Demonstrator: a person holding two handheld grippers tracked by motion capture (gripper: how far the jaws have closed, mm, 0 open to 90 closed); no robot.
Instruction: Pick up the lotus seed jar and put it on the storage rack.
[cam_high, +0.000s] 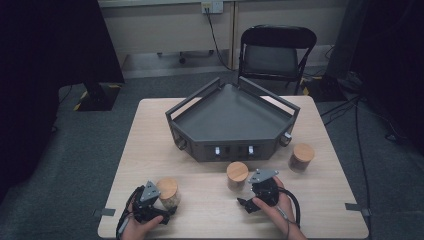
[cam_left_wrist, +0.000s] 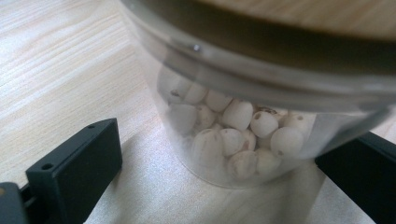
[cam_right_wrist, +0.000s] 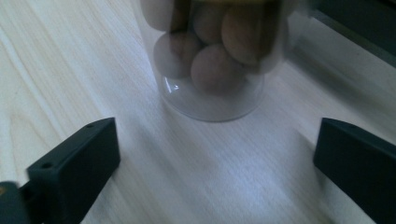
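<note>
Now my left gripper (cam_left_wrist: 210, 154) stands wide, jaws flanking the clear wooden-lidded jar of pale beads (cam_left_wrist: 238, 135) on the pale wooden table (cam_left_wrist: 56, 70); smooth, breakable, probably weighty, so I'd clamp mid-wall.

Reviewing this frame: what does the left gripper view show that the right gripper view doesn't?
Left gripper view: a jar of pale white balls with a wooden lid, sitting between the open left tongs. Right gripper view: a jar of brown balls standing ahead of the open right tongs, and a dark tray edge. Both: the light wooden table and black jaws standing wide.
</note>
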